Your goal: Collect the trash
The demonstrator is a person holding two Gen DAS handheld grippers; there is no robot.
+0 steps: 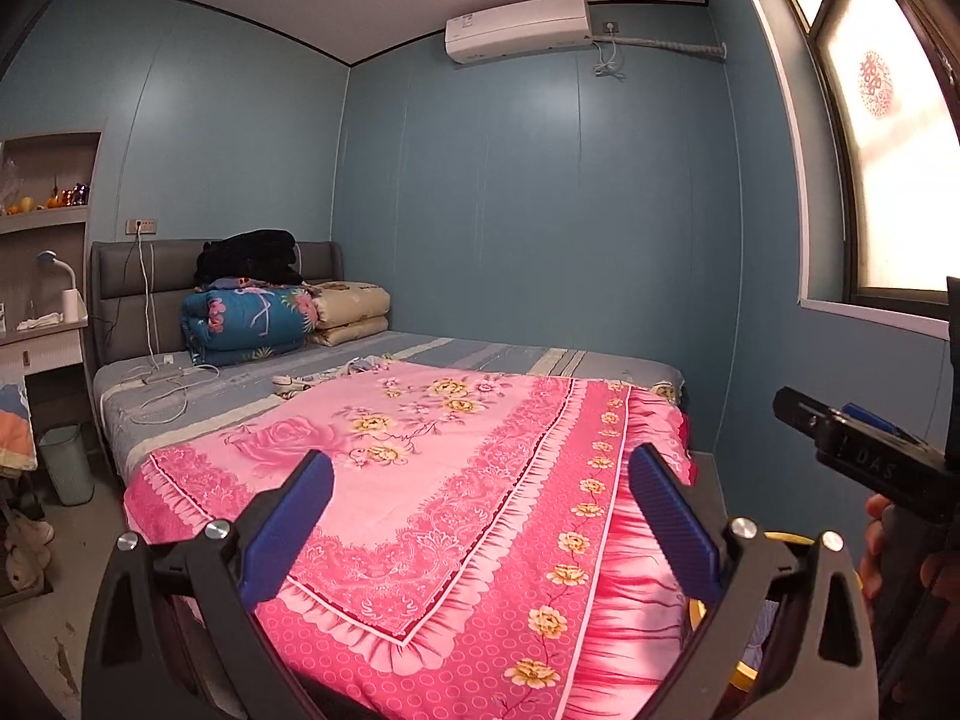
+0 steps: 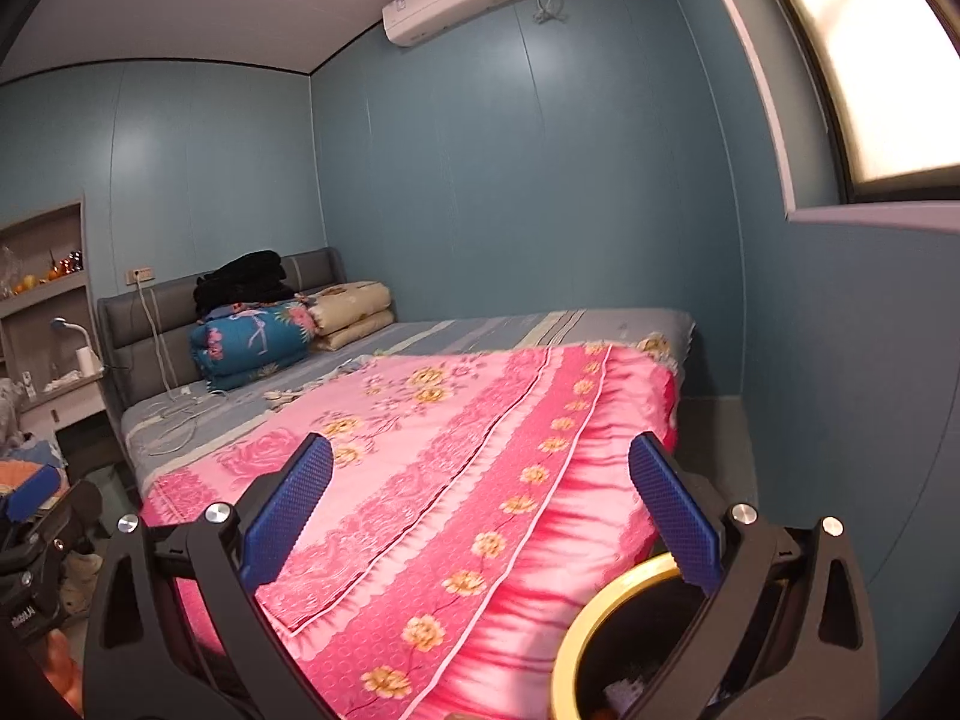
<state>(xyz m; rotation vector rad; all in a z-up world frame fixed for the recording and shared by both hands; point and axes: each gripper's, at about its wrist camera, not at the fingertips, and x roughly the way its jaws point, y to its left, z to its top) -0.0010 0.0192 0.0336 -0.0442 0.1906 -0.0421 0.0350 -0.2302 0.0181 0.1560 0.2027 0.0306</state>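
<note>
At the foot of the bed (image 2: 630,324), both tongs, left (image 1: 480,516) and right (image 2: 480,510), gape empty; swinging back, they risk knocking the gold-rimmed bin (image 2: 606,606).

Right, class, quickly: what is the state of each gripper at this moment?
Left gripper: open, nothing between its blue ribbed pads, pink floral quilt beyond.
Right gripper: open, holding nothing.
</note>
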